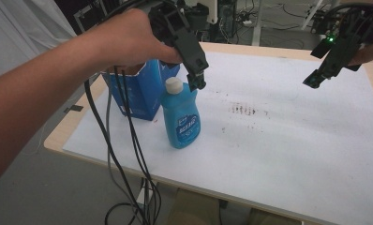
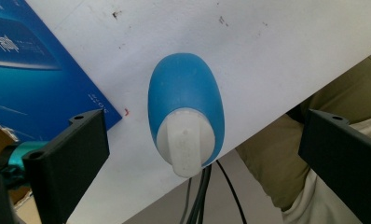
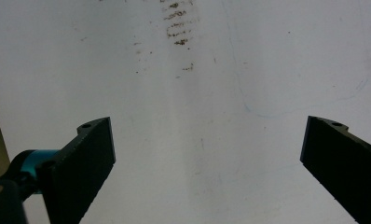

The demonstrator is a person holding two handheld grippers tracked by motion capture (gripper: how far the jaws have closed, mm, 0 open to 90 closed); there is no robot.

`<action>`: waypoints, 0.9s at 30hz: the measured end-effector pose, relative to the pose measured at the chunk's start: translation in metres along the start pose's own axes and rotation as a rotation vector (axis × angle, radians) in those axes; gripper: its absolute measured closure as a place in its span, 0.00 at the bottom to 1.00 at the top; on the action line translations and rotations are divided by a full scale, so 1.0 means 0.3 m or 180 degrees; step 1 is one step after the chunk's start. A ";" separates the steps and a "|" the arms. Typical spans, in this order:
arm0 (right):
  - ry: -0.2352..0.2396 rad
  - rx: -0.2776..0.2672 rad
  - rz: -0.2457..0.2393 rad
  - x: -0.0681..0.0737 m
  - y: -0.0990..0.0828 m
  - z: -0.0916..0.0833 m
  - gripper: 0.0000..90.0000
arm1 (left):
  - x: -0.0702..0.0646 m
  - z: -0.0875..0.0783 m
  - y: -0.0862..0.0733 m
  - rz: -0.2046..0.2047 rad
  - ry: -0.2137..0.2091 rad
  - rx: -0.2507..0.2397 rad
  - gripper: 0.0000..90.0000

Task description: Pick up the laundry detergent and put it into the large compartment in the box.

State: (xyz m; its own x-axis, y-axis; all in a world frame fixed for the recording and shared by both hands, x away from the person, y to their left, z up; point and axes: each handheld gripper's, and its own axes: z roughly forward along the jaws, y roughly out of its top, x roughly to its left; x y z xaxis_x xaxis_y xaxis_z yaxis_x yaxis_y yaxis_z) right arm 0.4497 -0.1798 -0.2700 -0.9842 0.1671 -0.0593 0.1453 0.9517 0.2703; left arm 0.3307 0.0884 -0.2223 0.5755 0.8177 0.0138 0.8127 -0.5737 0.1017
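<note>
A bottle point(image 1: 181, 117) stands upright on a sheet point(image 1: 278, 140) covering the table point(image 1: 58, 136), near its left front edge. A box point(image 1: 142, 91) stands just behind and left of the bottle. A patch of smudges point(image 1: 243, 110) lies on the sheet to the bottle's right.

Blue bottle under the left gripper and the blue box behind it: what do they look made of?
The blue bottle looks like smooth, slightly glossy plastic, with soft highlights on its rounded body; its white cap looks like matte moulded plastic. The blue box looks like printed cardboard: a brown raw edge shows at its open top and the faces are flat with a light sheen.
</note>
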 end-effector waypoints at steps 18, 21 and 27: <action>0.0002 0.0004 0.0011 -0.002 0.001 0.002 0.02 | 0.024 0.085 -0.028 -0.0033 -0.0089 0.0067 0.02; 0.0003 0.0010 0.0015 -0.001 0.002 0.005 0.02 | 0.024 0.107 -0.030 -0.0039 -0.0104 0.0076 0.02; 0.0009 0.0014 0.0022 -0.002 0.003 0.009 0.02 | 0.020 0.150 -0.033 -0.0024 -0.0131 0.0092 0.02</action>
State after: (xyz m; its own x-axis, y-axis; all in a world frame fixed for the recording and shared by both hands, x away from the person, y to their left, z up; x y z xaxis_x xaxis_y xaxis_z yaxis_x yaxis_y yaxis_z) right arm 0.4507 -0.1784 -0.2723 -0.9834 0.1729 -0.0546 0.1525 0.9517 0.2666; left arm 0.3303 0.0970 -0.2678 0.5722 0.8197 -0.0278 0.8190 -0.5692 0.0728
